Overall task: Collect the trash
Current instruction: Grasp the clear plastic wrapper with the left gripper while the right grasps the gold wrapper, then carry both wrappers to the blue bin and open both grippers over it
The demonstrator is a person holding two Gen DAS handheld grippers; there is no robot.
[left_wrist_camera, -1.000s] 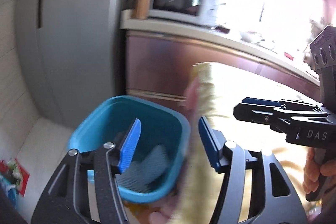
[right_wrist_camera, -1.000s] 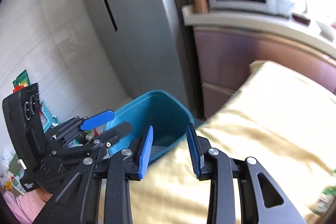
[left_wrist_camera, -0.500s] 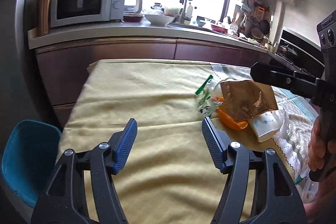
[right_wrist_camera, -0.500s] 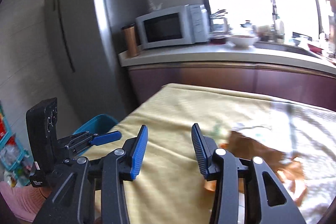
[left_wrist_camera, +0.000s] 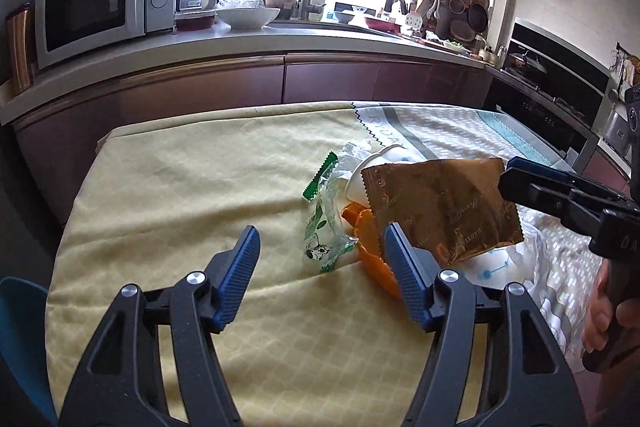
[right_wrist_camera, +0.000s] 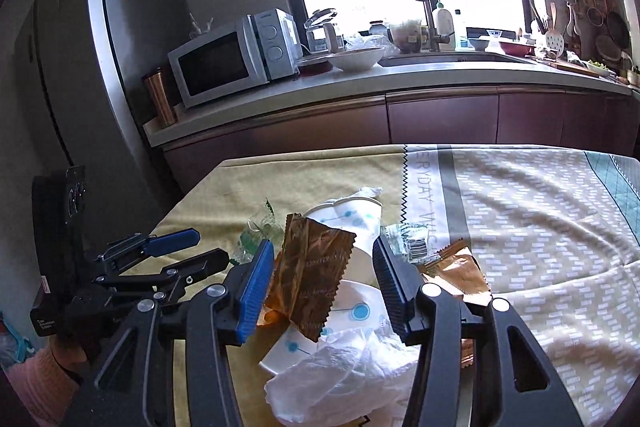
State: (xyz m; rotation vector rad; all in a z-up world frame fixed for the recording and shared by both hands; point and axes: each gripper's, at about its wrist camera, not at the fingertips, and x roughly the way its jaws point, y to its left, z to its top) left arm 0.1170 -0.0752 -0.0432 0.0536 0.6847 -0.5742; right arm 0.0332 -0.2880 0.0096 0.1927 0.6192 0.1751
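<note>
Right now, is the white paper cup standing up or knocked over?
Knocked over. The paper cup lies on its side on the yellow cloth, its open rim facing sideways, partly under the brown wrapper.

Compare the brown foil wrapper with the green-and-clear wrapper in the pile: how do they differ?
The brown foil wrapper is opaque and metallic, and sits propped on top of the pile, over the paper cup. The green-and-clear wrapper is see-through with green print and lies crumpled on the yellow cloth at the pile's left edge in the left wrist view. The brown one looks larger and flatter. Both are empty snack packaging with zigzag-cut edges, and neither is gripped.
</note>
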